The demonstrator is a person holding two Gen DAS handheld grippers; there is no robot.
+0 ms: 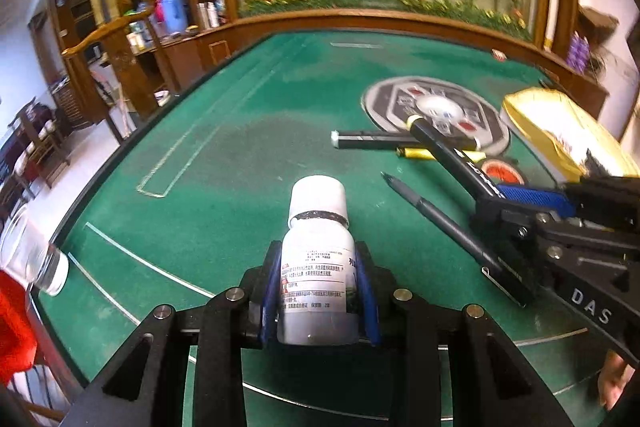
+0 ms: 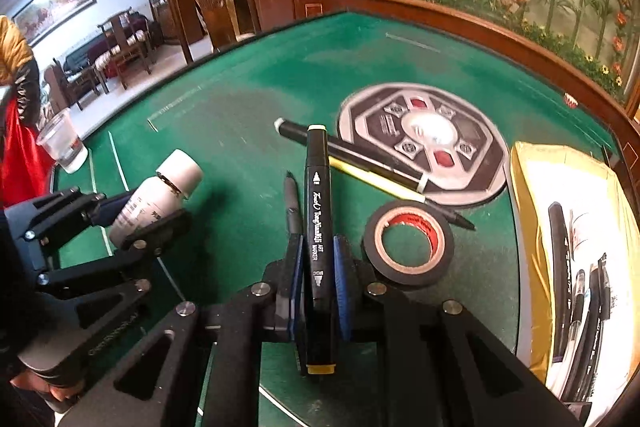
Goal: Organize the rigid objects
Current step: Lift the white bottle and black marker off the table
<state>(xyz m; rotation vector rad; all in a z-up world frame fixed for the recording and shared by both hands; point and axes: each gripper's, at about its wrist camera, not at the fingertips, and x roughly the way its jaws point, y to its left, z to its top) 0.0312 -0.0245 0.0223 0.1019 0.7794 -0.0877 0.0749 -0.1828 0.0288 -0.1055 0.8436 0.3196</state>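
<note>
The left gripper (image 1: 318, 291) pinches a white bottle (image 1: 318, 267) by its labelled body between 2 blue pads, the capped end pointing forward over the green table (image 1: 240, 131). The right gripper (image 2: 319, 267) pinches a black marker (image 2: 319, 227) around its middle; the marker points forward with a pale cap at its far end and a yellow band at its near end. On the felt just beside the marker lies a grey pen (image 2: 292, 199). Past it, a second black marker (image 2: 352, 155) and a yellow pen (image 2: 376, 181) lie crossed, both partly over the edge of a round grey mat (image 2: 424, 139). A roll of black tape (image 2: 408, 245) lies flat near the right gripper. To the right stands a yellow box (image 2: 532, 187) holding several dark pens. A clear plastic cup (image 2: 62, 143) stands at the far left edge of the table.
</note>
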